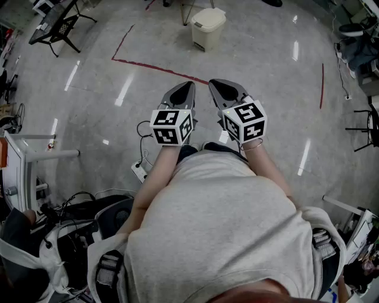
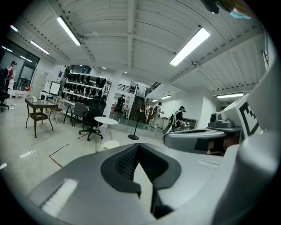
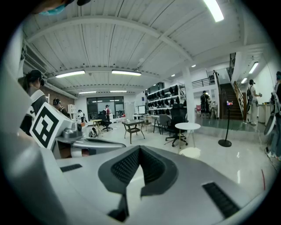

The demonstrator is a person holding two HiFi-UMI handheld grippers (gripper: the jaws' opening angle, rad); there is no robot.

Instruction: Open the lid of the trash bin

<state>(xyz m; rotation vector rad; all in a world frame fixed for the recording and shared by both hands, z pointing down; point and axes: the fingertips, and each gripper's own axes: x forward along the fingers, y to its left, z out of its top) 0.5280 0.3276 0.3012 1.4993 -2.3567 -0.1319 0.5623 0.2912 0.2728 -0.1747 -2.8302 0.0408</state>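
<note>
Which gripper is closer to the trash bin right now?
Right, but only marginally. The right gripper and left gripper are side by side, both well short of the trash bin, which stands ahead on the floor roughly between them, lid down.

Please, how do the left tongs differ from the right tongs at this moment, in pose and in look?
The left tongs lean toward the right, while the right tongs lean toward the left, so their tips come close together. The cube on the left tongs shows a different marker pattern from the cube on the right tongs. Both tongs are shut on nothing and are held far short of the trash bin, whose lid is down.
</note>
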